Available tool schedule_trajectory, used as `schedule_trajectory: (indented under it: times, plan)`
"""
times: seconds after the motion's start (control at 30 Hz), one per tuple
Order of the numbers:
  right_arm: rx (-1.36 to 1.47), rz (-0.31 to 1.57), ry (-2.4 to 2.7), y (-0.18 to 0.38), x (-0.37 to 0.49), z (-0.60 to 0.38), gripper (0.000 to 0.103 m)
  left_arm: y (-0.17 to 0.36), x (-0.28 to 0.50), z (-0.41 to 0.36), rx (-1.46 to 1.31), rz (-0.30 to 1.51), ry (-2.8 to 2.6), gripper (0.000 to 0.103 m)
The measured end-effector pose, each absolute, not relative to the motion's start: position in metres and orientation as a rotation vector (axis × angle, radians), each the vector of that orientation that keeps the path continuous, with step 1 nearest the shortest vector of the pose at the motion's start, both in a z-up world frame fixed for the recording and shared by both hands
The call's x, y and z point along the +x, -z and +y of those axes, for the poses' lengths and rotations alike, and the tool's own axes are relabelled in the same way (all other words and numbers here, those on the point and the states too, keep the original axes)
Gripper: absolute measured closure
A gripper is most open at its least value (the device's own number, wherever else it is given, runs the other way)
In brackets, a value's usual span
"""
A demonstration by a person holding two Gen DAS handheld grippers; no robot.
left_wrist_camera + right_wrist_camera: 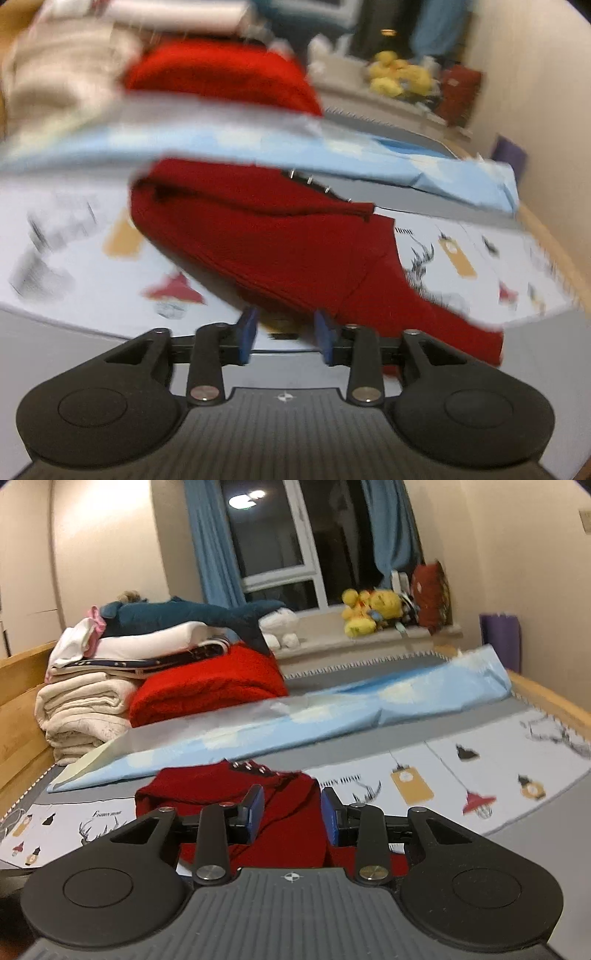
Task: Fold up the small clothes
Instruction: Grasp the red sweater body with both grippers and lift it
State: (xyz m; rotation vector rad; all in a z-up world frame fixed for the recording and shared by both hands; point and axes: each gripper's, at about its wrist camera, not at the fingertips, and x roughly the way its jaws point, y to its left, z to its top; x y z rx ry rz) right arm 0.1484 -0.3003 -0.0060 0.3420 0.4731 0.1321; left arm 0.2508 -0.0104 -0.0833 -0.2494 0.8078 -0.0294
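Observation:
A small dark red garment (pixel 280 243) lies on the printed bed sheet (pixel 92 258). In the blurred left wrist view it fills the middle, with a folded flap on top and a part stretching to the lower right. My left gripper (pixel 285 334) is open, its blue pads (pixel 246 332) at the garment's near edge with nothing between them. In the right wrist view the same garment (pixel 221 794) lies bunched just ahead. My right gripper (pixel 291 812) is open over it, with red cloth showing between the blue pads (pixel 330 818).
A long light blue folded cloth (pixel 332 709) lies across the bed behind the garment. A stack of folded towels and a bright red blanket (pixel 207 686) stands at the back left. Plush toys (pixel 369 611) sit on the window sill. Wooden bed rails (pixel 22 679) run along both sides.

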Motion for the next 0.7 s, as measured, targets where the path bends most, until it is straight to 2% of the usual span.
schedule_trajectory:
  times: [0.07,0.13,0.2,0.27,0.3,0.33,0.37,0.53,0.7]
  plan:
    - [0.346,0.489,-0.127,0.008,0.151,-0.307,0.067,0.108,0.284,-0.001,-0.424,0.871,0.011,0.046]
    - [0.34,0.486,-0.12,0.008,0.152,-0.314,0.067,0.126,0.312,0.008,-0.577,0.906,-0.025,0.043]
    - [0.343,0.489,-0.103,0.01,0.154,-0.321,0.065,0.145,0.337,0.015,-0.716,0.953,-0.043,0.042]
    - [0.36,0.5,-0.09,0.013,0.157,-0.329,0.064,0.155,0.352,0.019,-0.775,0.97,-0.062,0.045]
    - [0.365,0.507,-0.084,0.015,0.159,-0.331,0.064,0.157,0.356,0.02,-0.765,0.968,-0.074,0.051]
    - [0.368,0.512,-0.079,0.016,0.16,-0.333,0.064,0.158,0.358,0.022,-0.748,0.974,-0.081,0.072]
    - [0.368,0.515,-0.075,0.017,0.162,-0.334,0.064,0.158,0.359,0.024,-0.731,0.995,-0.074,0.088]
    - [0.358,0.523,-0.061,0.017,0.165,-0.331,0.064,0.112,0.317,0.058,-0.584,0.913,0.038,0.094]
    - [0.355,0.525,-0.051,0.017,0.166,-0.326,0.064,0.07,0.246,0.136,-0.376,0.966,-0.018,0.095]
